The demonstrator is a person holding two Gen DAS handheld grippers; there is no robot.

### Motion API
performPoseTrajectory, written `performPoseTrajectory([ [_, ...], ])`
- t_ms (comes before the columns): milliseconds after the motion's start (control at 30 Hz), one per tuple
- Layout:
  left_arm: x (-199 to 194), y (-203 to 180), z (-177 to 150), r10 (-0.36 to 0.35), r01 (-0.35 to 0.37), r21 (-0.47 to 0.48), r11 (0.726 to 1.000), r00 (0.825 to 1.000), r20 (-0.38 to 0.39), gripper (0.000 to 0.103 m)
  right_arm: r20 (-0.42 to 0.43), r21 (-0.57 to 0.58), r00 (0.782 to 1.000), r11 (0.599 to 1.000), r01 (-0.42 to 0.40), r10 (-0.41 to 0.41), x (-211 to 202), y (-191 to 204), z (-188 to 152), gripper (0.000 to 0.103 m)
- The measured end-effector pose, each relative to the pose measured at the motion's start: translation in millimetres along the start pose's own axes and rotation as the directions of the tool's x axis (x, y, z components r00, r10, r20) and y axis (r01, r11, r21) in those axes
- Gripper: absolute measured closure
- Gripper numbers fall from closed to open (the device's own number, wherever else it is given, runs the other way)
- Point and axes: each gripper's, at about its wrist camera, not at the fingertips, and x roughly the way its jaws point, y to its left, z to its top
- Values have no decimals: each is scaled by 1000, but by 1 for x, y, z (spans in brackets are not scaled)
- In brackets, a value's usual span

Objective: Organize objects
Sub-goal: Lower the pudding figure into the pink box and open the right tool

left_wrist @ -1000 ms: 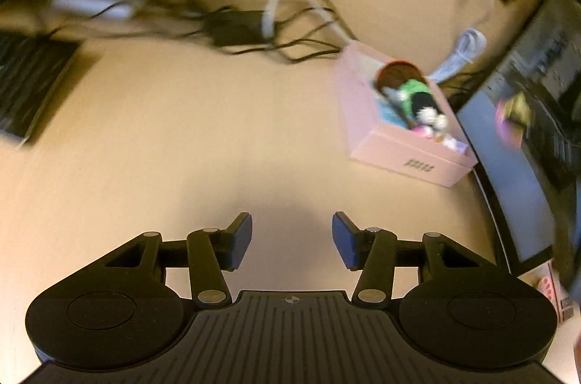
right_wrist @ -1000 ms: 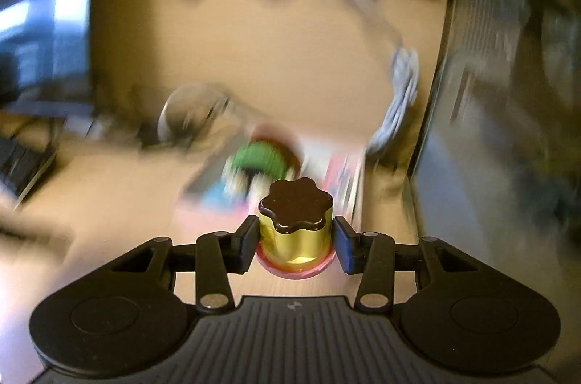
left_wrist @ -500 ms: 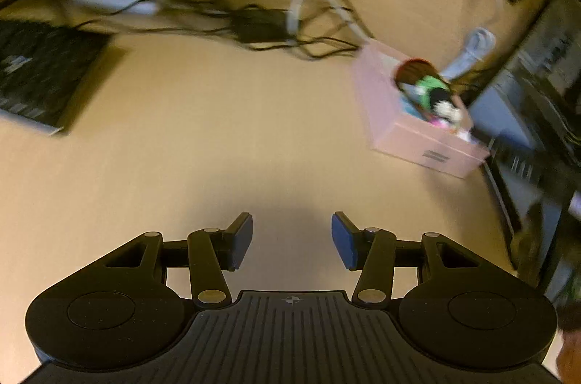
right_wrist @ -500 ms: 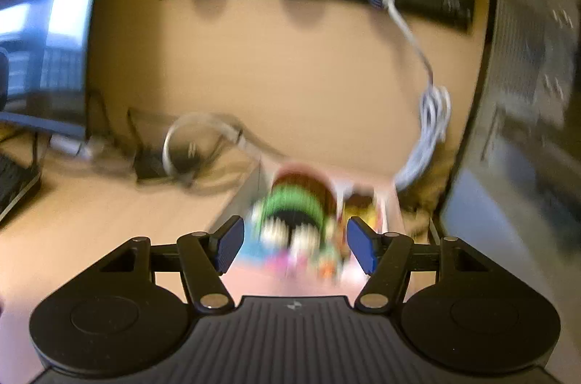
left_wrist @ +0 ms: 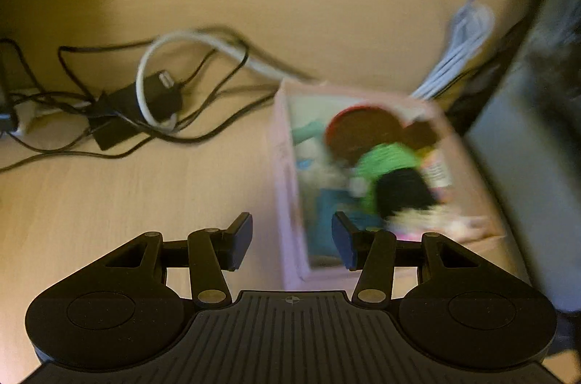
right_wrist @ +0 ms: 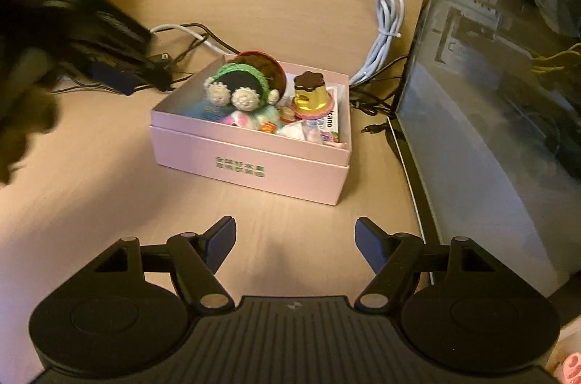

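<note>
A pink box stands on the wooden desk, filled with small items: a green and black crocheted doll, a brown round lid and a gold bottle with a dark flower-shaped cap at the back right. My right gripper is open and empty, pulled back in front of the box. My left gripper is open and empty, right over the box's near left wall; this view is blurred. The doll and lid also show there.
A tangle of black and white cables with an adapter lies left of the box. A bundled white cable hangs behind it. A glass-sided computer case stands to the right. The left gripper's blurred body shows at left.
My right gripper let go of the gold bottle in the box, opened and drew back. My left gripper moved right and forward to the box.
</note>
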Motion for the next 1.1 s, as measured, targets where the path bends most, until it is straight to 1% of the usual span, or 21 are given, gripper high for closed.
performPoseTrajectory([
  [67, 18, -1, -1, 42, -42, 8, 999, 998, -47, 49, 1, -4, 1000, 1000, 1, -1, 7, -4, 5, 29],
  [133, 24, 1, -4, 99, -99, -2, 995, 993, -60, 47, 8, 4, 1000, 1000, 22, -23, 19, -10, 10, 29],
  [167, 26, 4, -7, 117, -118, -17, 993, 991, -69, 41, 16, 16, 999, 999, 36, -36, 25, -14, 12, 30],
  [233, 25, 14, -11, 109, -113, -61, 992, 992, -68, 32, 19, 48, 998, 997, 57, -58, 40, -21, 18, 32],
  [300, 22, 23, -15, 130, -138, -90, 986, 988, -82, 12, 21, 71, 997, 995, 72, -74, 56, -29, 25, 45],
  [367, 19, 36, -20, 155, -164, -124, 979, 985, -82, 3, 21, 77, 998, 995, 60, -62, 68, -32, 33, 48],
  [433, 19, 49, -20, 151, -162, -167, 973, 985, -78, 3, 22, 85, 999, 996, 24, -26, 76, -30, 40, 48],
  [500, 18, 61, -18, 158, -168, -188, 968, 985, -66, 3, 41, 70, 999, 997, 18, -21, 82, -24, 44, 49],
  [600, 24, 64, -14, 147, -150, -119, 982, 988, -38, 3, 41, 66, 999, 998, -18, 15, 87, -14, 52, 49],
  [667, 27, 62, -12, 143, -145, -78, 986, 989, -37, 3, 39, 59, 999, 998, -36, 33, 87, -5, 54, 48],
  [867, 36, 66, -14, 117, -121, -77, 990, 992, -50, 3, 39, 49, 999, 999, -23, 21, 84, 11, 57, 48],
  [933, 33, 69, -15, 103, -107, -81, 991, 993, -55, 4, 34, 44, 999, 999, 0, -1, 82, 16, 57, 48],
  [967, 28, 69, -16, 96, -99, -78, 992, 994, -44, 4, 30, 48, 1000, 999, 8, -9, 79, 17, 56, 47],
  [1033, 11, 68, -21, 84, -84, -68, 994, 996, 5, 4, 14, 71, 1000, 997, 10, -11, 71, 18, 52, 37],
  [1067, -2, 67, -26, 78, -75, -65, 995, 996, 46, 4, 11, 85, 1000, 996, 14, -15, 65, 17, 48, 27],
  [1100, -16, 67, -33, 71, -65, -64, 996, 993, 92, 4, 9, 102, 1000, 994, 27, -28, 57, 16, 43, 21],
])
